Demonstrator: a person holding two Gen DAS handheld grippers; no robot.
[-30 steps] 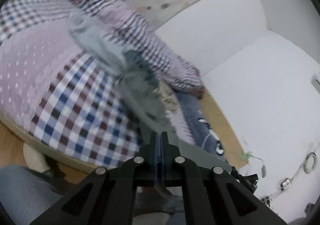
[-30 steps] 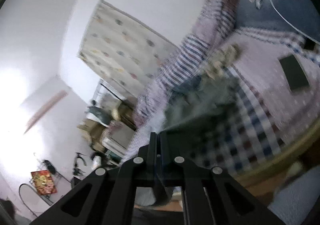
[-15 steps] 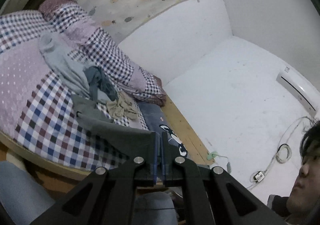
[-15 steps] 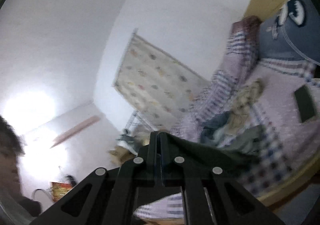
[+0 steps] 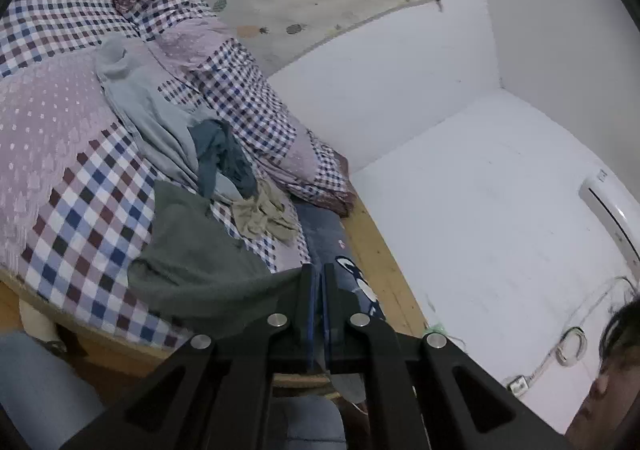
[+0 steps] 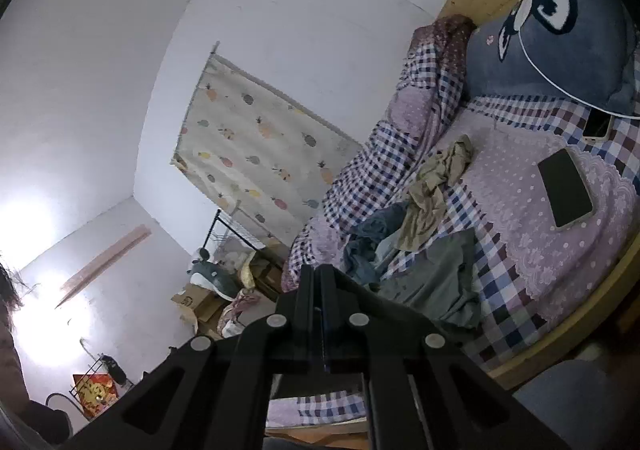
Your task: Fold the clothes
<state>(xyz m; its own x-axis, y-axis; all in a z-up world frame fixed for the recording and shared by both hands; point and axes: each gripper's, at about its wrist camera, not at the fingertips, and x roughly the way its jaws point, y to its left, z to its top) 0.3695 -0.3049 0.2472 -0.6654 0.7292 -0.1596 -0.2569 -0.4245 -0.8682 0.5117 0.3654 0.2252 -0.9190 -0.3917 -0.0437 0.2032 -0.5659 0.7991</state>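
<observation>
A dark grey-green garment (image 5: 192,250) stretches from the bed's near edge up to my left gripper (image 5: 318,282), which is shut on its edge. The right wrist view shows the same garment (image 6: 436,282) running from the checked quilt to my right gripper (image 6: 318,282), shut on another part of its edge. Behind it on the bed lie a light blue-grey garment (image 5: 140,101), a crumpled teal one (image 5: 222,157) and a beige one (image 5: 260,213). The beige garment (image 6: 436,177) and teal garment (image 6: 372,234) also show in the right wrist view.
A checked and dotted quilt (image 5: 60,153) covers the bed, with a rolled duvet (image 5: 248,97) along the wall. A navy cartoon pillow (image 6: 560,33) lies at the head. Two phones (image 6: 566,187) (image 6: 598,123) rest on the quilt. A person's head (image 5: 618,334) is at the edge.
The grey-green garment hung blurred in front of both cameras; now it is drawn out and spread lower over the bed's near edge. Both grippers stayed shut.
</observation>
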